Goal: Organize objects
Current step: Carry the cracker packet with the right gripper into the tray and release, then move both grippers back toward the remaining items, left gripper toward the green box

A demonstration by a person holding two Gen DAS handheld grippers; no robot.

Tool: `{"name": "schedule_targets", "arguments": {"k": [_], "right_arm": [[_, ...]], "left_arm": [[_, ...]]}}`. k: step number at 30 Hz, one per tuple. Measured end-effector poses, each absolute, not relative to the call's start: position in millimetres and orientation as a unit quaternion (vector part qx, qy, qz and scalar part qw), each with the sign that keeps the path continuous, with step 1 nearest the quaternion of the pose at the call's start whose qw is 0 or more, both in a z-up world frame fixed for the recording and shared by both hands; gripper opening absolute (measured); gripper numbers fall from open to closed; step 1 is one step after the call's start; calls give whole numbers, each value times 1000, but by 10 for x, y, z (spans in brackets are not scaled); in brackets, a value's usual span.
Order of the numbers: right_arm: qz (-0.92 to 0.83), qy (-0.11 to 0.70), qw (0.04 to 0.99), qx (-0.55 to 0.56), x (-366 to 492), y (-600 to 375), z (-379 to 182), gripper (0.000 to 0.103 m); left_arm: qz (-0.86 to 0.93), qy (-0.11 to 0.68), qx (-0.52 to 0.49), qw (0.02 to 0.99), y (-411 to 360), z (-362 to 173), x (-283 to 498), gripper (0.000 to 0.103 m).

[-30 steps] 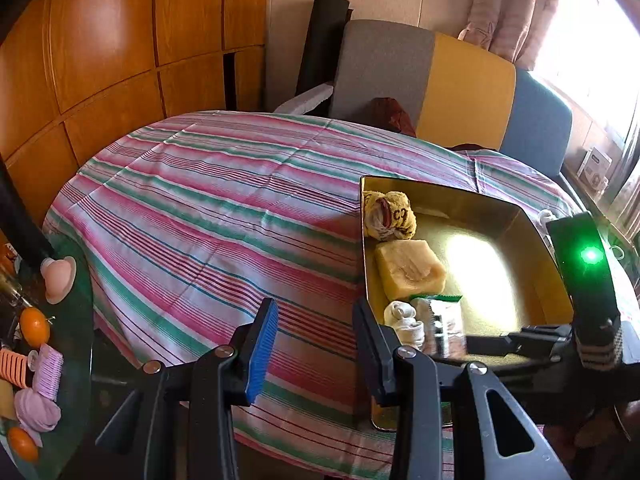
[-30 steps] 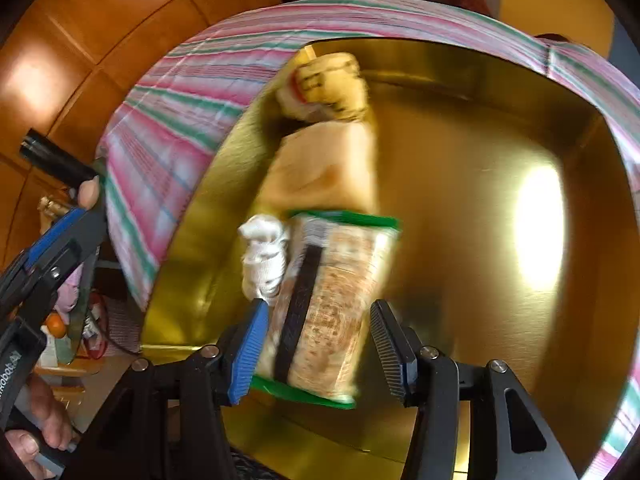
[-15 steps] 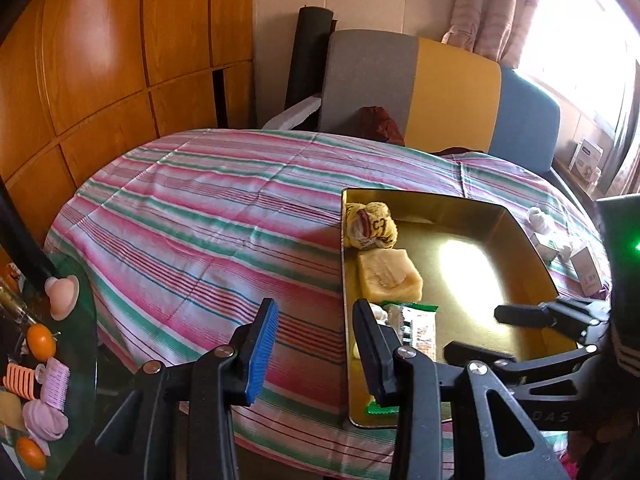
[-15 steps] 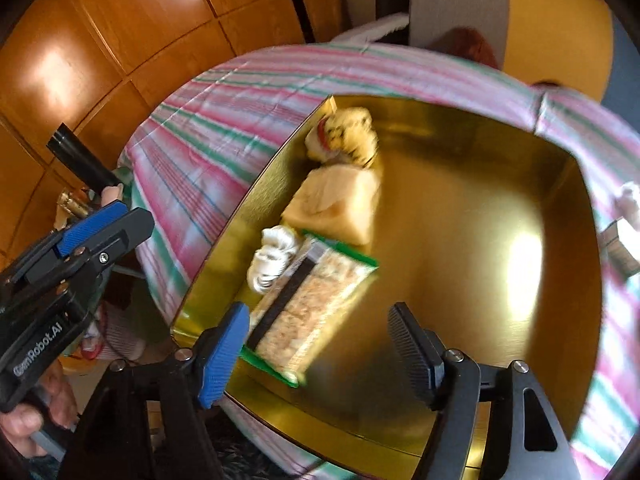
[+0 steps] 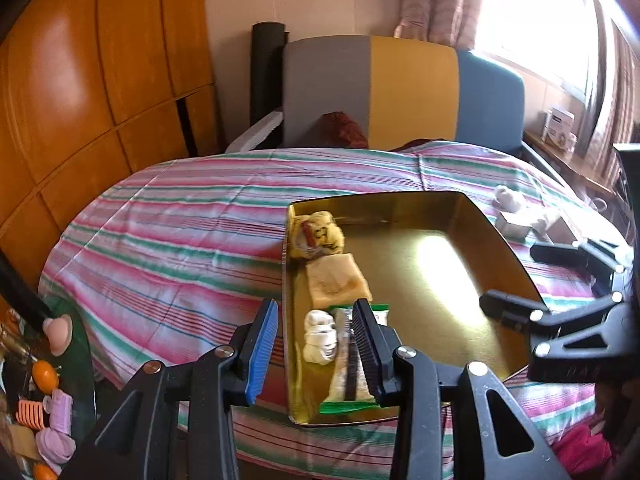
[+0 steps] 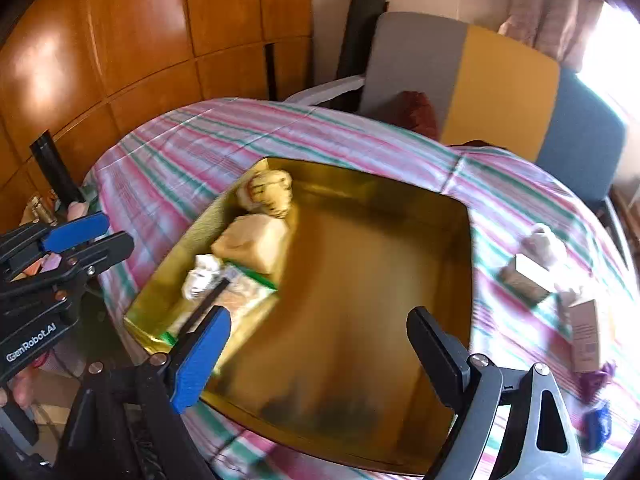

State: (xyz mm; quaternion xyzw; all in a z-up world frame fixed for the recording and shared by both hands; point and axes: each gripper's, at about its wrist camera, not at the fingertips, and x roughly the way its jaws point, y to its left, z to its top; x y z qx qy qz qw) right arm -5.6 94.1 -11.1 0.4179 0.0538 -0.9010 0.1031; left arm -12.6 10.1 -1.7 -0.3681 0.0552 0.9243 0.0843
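Keeping both grippers, left (image 5: 314, 338) and right (image 6: 316, 354), spread and empty, we line snacks along the gold tray's (image 6: 460, 216) left wall, sparing room.

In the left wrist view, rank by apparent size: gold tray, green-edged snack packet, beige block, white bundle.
1. gold tray
2. green-edged snack packet, though it lies nearest the camera
3. beige block, close to the packet
4. white bundle

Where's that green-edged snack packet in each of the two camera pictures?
Left camera: the snack packet lies low in the middle, in the near left corner of the gold tray, partly behind a claw finger.
Right camera: the snack packet lies left of middle, blurred.
Shared landmark: the yellow chair panel.
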Motion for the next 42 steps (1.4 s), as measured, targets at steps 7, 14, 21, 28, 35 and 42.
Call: {"name": "schedule_targets", "arguments": {"k": [7, 14, 21, 28, 35, 42], "right_arm": [[-910, 52, 57, 408, 20, 1417, -32, 90], [-915, 30, -21, 402, 59, 2195, 29, 90], [-914, 3, -98, 393, 124, 2953, 58, 91], [-907, -12, -157, 391, 146, 3562, -96, 91], [-893, -81, -170, 408, 206, 3961, -360, 91], [-884, -131, -173, 415, 225, 4105, -396, 94]], "left_arm": [[922, 82, -362, 110, 377, 29, -97, 39], [916, 109, -360, 138, 710, 47, -105, 39], [910, 133, -358, 163, 1021, 41, -98, 39], [901, 161, -359, 182, 1324, 21, -115, 39], [893, 184, -361, 197, 1639, -9, -160, 39], [884, 198, -363, 216, 1936, -60, -205, 39]]}}
